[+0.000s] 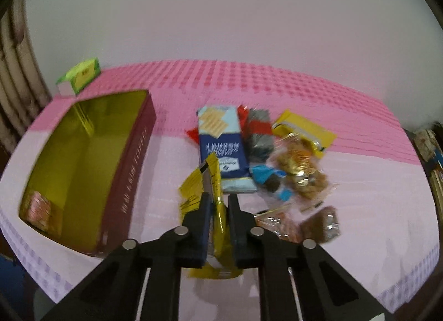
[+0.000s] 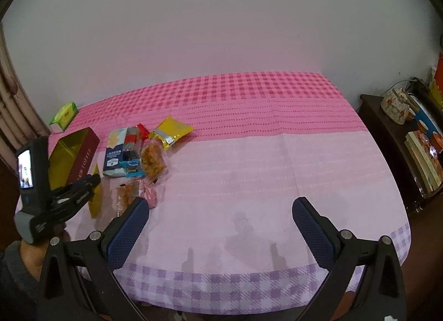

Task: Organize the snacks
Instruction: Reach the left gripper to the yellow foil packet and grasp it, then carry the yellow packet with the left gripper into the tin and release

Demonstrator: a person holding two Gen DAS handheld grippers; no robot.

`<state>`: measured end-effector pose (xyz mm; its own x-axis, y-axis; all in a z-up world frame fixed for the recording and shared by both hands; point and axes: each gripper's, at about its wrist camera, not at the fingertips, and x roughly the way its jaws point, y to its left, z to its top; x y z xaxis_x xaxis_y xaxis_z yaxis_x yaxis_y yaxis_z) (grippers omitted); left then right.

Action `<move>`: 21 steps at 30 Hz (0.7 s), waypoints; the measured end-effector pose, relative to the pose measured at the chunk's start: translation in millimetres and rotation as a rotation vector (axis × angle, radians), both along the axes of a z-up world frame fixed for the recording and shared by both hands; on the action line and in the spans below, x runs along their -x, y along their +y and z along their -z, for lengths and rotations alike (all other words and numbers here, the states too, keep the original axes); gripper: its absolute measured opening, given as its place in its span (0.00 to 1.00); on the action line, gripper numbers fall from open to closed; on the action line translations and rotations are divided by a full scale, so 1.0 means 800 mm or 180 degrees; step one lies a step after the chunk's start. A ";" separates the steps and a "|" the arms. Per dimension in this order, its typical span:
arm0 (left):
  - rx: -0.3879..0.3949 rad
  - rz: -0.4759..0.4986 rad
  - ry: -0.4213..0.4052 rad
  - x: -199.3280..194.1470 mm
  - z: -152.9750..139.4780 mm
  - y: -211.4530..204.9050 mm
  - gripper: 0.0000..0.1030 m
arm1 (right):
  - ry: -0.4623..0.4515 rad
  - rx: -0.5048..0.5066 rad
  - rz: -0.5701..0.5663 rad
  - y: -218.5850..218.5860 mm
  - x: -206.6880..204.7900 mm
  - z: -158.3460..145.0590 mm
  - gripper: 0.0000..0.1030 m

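Observation:
My left gripper (image 1: 218,204) is shut on a yellow snack packet (image 1: 216,190), which hangs between its fingers above the pink cloth; the same packet (image 2: 95,196) shows in the right wrist view beside the left gripper (image 2: 92,182). To the left stands an open maroon box (image 1: 83,166) with a gold lining and one small snack in its near corner. A pile of snacks lies ahead: a blue cracker pack (image 1: 224,146), a grey and red packet (image 1: 259,130), a yellow packet (image 1: 304,130), clear bags of fried snacks (image 1: 301,166). My right gripper (image 2: 220,210) is open over bare cloth.
A green tissue box (image 1: 81,74) sits at the table's far left corner. Small wrapped snacks (image 1: 321,224) lie right of my left fingers. A dark side cabinet (image 2: 401,138) with books and a pot stands right of the table. A wall runs behind.

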<state>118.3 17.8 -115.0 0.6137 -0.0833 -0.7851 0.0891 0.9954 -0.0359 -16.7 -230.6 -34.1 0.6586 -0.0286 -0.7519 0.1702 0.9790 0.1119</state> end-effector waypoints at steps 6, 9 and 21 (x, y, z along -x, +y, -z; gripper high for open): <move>0.0122 0.0172 -0.0281 0.023 -0.086 0.018 0.10 | -0.0095 -0.0037 -0.0022 0.005 0.009 -0.015 1.00; 0.0112 0.0152 -0.0460 0.032 -0.133 0.036 0.10 | -0.0118 -0.0010 -0.0046 0.009 0.011 -0.020 1.00; 0.0173 -0.0135 -0.0887 0.042 -0.267 0.143 0.10 | -0.0185 -0.0008 -0.0081 0.019 0.019 -0.030 1.00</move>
